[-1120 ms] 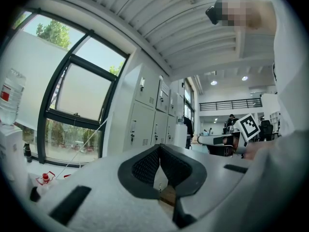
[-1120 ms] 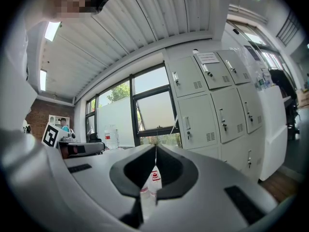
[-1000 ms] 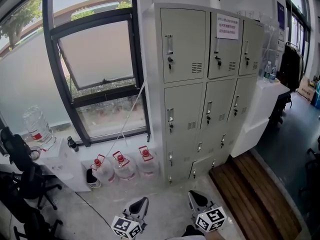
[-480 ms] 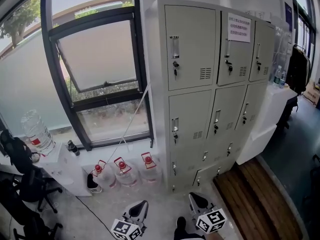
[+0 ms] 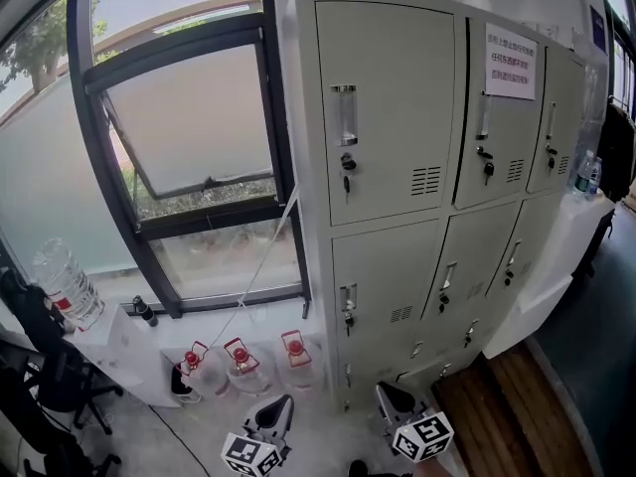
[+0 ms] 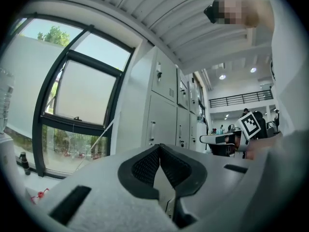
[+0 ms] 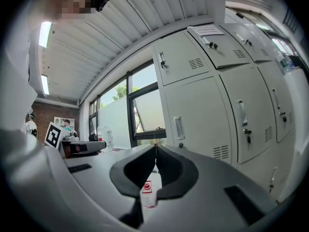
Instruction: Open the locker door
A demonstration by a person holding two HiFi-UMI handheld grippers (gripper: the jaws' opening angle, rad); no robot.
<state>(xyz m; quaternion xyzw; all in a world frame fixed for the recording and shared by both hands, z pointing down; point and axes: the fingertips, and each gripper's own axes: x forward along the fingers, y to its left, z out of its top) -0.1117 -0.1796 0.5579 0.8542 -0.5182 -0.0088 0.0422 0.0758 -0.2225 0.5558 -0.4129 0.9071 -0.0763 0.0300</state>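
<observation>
A grey steel locker cabinet [image 5: 447, 217] with several doors fills the right half of the head view. Its top-left door [image 5: 397, 58] has a clear vertical handle [image 5: 346, 115] with a key lock [image 5: 348, 163] below it. A paper notice [image 5: 512, 48] is stuck on the door beside it. My left gripper [image 5: 276, 410] and right gripper [image 5: 393, 397] hang low at the bottom edge, both shut and empty, well short of the lockers. The left gripper [image 6: 159, 146] points up along the cabinet's side [image 6: 161, 115]. Past the right gripper [image 7: 155, 146] I see the locker fronts [image 7: 203, 115].
A black-framed window [image 5: 189, 127] with a tilted pane stands left of the lockers, and a white cord [image 5: 260, 266] runs down from it. Three red-capped water jugs [image 5: 241, 361] sit on the floor below. A wooden step [image 5: 517, 396] and a white counter [image 5: 556, 256] lie right. Black chairs [image 5: 40, 366] stand at left.
The lockers have grown larger and shifted in the head view as the person came closer. Both grippers stay shut at the bottom edge.
</observation>
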